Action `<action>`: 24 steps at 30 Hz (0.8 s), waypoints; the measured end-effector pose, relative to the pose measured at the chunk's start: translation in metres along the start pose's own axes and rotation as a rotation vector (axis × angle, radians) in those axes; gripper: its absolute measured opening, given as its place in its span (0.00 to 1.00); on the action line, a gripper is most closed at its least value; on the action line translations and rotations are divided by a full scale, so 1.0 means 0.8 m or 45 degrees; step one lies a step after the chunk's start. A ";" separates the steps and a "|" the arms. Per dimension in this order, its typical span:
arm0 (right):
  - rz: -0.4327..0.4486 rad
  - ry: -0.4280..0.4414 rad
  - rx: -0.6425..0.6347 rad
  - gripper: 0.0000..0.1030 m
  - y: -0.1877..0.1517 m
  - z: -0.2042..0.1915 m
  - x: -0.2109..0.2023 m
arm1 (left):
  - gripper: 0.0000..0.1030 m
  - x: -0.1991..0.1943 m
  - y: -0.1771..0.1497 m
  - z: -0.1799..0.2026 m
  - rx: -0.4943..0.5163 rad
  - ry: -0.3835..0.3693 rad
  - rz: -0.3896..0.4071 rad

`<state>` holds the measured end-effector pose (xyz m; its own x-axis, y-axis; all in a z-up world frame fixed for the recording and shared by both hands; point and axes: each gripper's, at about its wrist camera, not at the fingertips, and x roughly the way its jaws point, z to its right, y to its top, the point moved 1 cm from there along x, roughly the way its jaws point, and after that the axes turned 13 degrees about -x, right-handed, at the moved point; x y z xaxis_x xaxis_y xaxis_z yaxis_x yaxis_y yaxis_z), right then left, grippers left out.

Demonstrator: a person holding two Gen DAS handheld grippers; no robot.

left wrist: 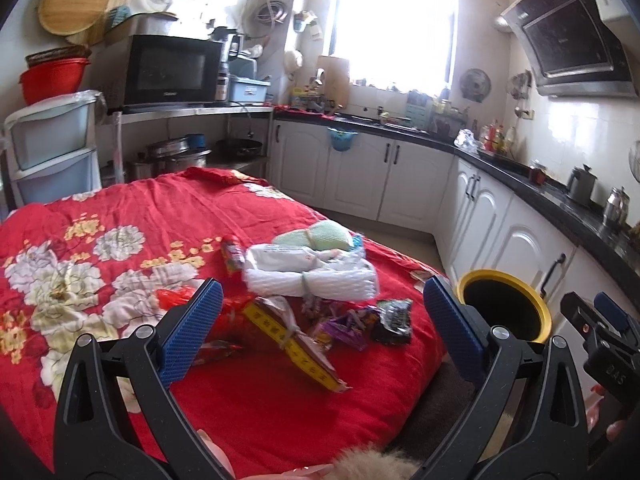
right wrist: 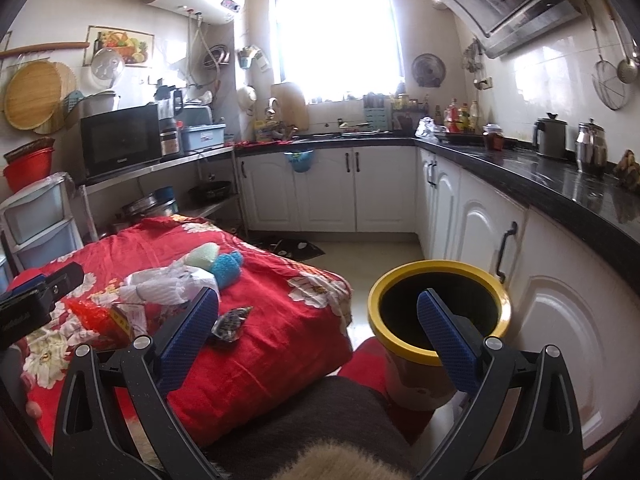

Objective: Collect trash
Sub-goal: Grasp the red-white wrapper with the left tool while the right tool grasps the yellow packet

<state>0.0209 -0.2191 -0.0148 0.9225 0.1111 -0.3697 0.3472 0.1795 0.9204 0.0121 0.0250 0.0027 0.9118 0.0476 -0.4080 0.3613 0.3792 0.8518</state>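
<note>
Trash lies on a red flowered cloth [left wrist: 132, 208]: a white foam net bundle [left wrist: 312, 276], a yellow-edged wrapper [left wrist: 296, 344], a purple wrapper [left wrist: 344, 326], a dark foil packet [left wrist: 394, 316] and a red plastic scrap [left wrist: 172, 296]. A yellow-rimmed black bin [left wrist: 504, 304] stands on the floor to the right. My left gripper [left wrist: 320, 328] is open and empty above the wrappers. My right gripper [right wrist: 318, 332] is open and empty, between the cloth's edge and the bin [right wrist: 440, 312]. The dark packet [right wrist: 232, 322] lies near its left finger.
A green sponge [left wrist: 320, 238] and a blue scrubber [right wrist: 228, 266] lie behind the trash. White cabinets [right wrist: 480, 216] with a black counter [right wrist: 540, 184] run along the right. A steel shelf with a microwave [left wrist: 172, 68] and plastic drawers [left wrist: 52, 148] stand at the left.
</note>
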 end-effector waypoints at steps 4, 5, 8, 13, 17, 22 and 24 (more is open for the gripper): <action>0.000 0.060 -0.031 0.94 0.010 -0.012 0.009 | 0.90 -0.001 0.011 -0.024 -0.054 0.055 0.023; 0.000 0.082 -0.037 0.94 0.013 -0.016 0.012 | 0.90 -0.001 0.013 -0.030 -0.065 0.068 0.028; -0.003 0.148 -0.053 0.94 0.020 -0.032 0.019 | 0.90 -0.002 0.021 -0.051 -0.109 0.124 0.043; -0.021 0.282 -0.115 0.94 0.030 -0.065 0.035 | 0.90 -0.003 0.029 -0.081 -0.149 0.214 0.048; -0.063 0.407 -0.162 0.94 0.037 -0.098 0.051 | 0.90 0.002 0.032 -0.110 -0.172 0.292 0.027; -0.131 0.553 -0.251 0.94 0.040 -0.146 0.074 | 0.90 0.014 0.029 -0.143 -0.150 0.346 -0.036; -0.176 0.607 -0.259 0.94 0.038 -0.161 0.085 | 0.90 0.019 0.026 -0.152 -0.130 0.337 -0.073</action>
<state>0.0729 -0.0802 -0.0281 0.6754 0.4960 -0.5458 0.3766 0.4043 0.8335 0.0096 0.1457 -0.0257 0.8027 0.2580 -0.5377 0.3774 0.4785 0.7929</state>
